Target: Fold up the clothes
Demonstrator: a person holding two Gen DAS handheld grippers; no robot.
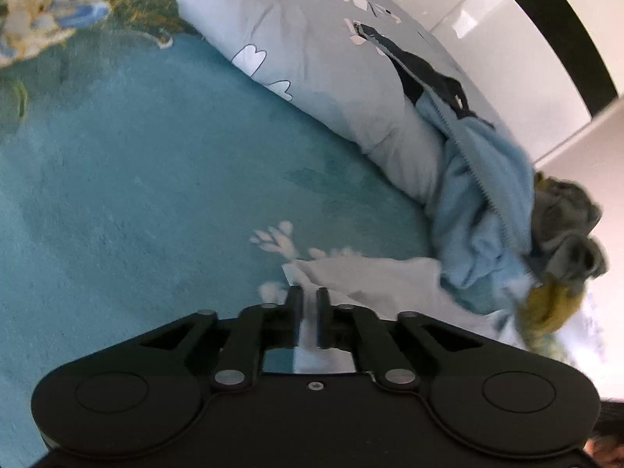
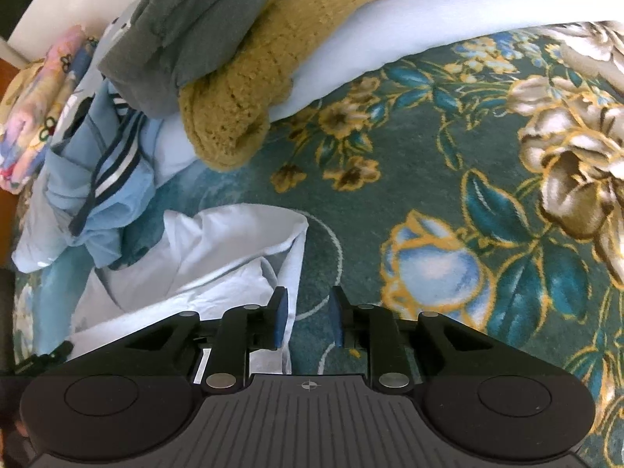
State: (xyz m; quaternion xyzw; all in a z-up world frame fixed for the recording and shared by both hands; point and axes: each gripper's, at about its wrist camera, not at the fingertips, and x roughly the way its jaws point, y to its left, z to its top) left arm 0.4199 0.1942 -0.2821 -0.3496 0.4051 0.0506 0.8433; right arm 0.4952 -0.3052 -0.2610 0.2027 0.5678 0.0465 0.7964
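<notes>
Both grippers are down low over a bed covered with a teal blanket [image 1: 128,179] that carries big blue, cream and gold flowers, and the garment being folded, a white garment [image 2: 202,249], lies crumpled on it between the two tools. The left gripper [image 1: 310,300] has its black fingers drawn nearly together, with only a slim gap between them, and a corner of the white garment [image 1: 374,277] runs right into that gap; the cloth shows pale between the fingers, so it looks pinched there, though the blur makes the contact hard to judge. The right gripper [image 2: 308,312] stands partly open, its blue pads [image 2: 280,321] apart, and the hem of the white garment hangs just beside the left-hand pad without being squeezed; bare blanket shows through the rest of the gap. Beyond the left gripper a long grey quilt [image 1: 331,58] printed with white clouds lies rolled along the wall side of the bed, and a light blue fleece [image 1: 483,214] with a zip is bunched at its end. Seen from the right gripper, a mustard knitted sweater [image 2: 249,89] and a grey garment [image 2: 187,27] are heaped on a pale blue sheet [image 2: 390,27], a blue top with dark and white stripes [image 2: 97,179] lies rumpled near the white garment, and a pink flowered cloth [image 2: 35,109] sits at the far left edge.
</notes>
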